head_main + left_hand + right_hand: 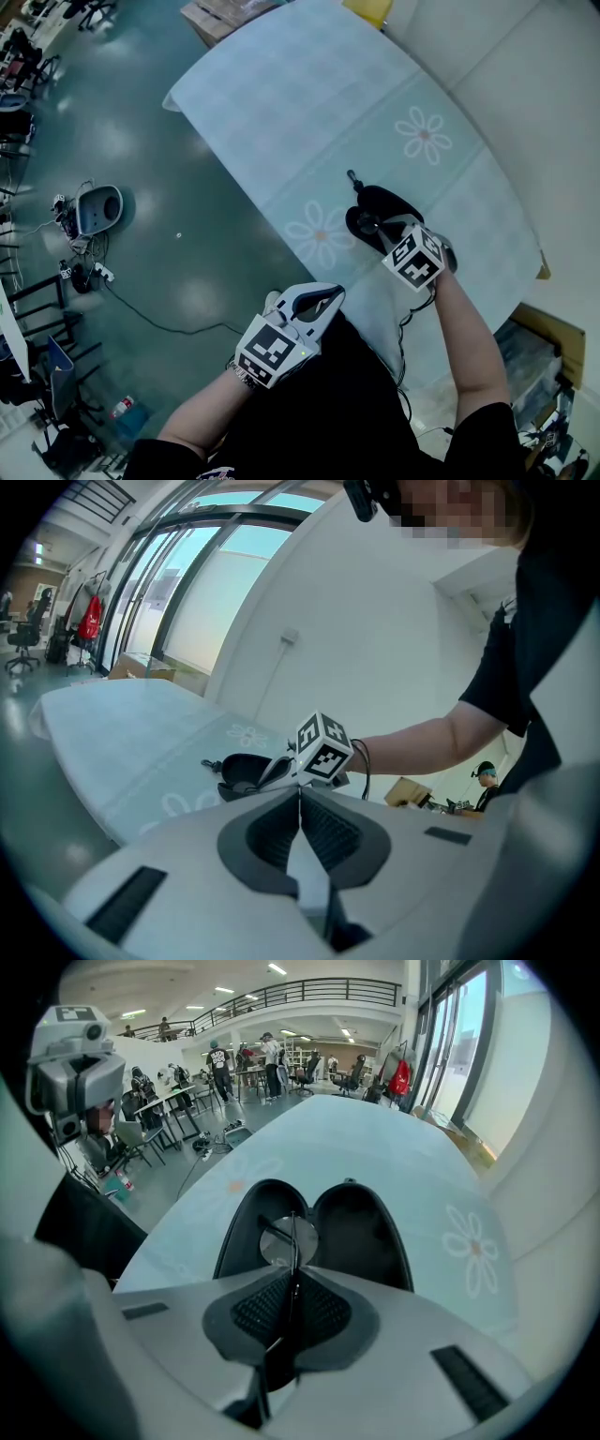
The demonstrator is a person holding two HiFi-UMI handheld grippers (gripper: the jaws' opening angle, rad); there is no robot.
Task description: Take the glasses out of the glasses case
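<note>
A black glasses case (pixel 386 206) lies open on the pale flowered tablecloth (pixel 309 103), its two halves spread apart (pixel 361 1232). My right gripper (pixel 292 1274) is shut on the thin dark frame of the glasses (pixel 289 1241). One round lens shows just beyond the jaws, over the case's left half. In the head view that gripper (pixel 386 232) reaches over the case's near end. My left gripper (pixel 328 298) hangs off the table's near edge, by the person's body, jaws shut with nothing between them (pixel 300 794). From there the case (pixel 242 771) shows beside the right gripper's marker cube (pixel 324 748).
The table's left edge (pixel 234 169) drops to a green floor with a white device (pixel 98 208) and cables. Cardboard boxes stand beyond the far end (pixel 220 14) and at the right (pixel 553 337). People, desks and chairs fill the hall (pixel 216 1063).
</note>
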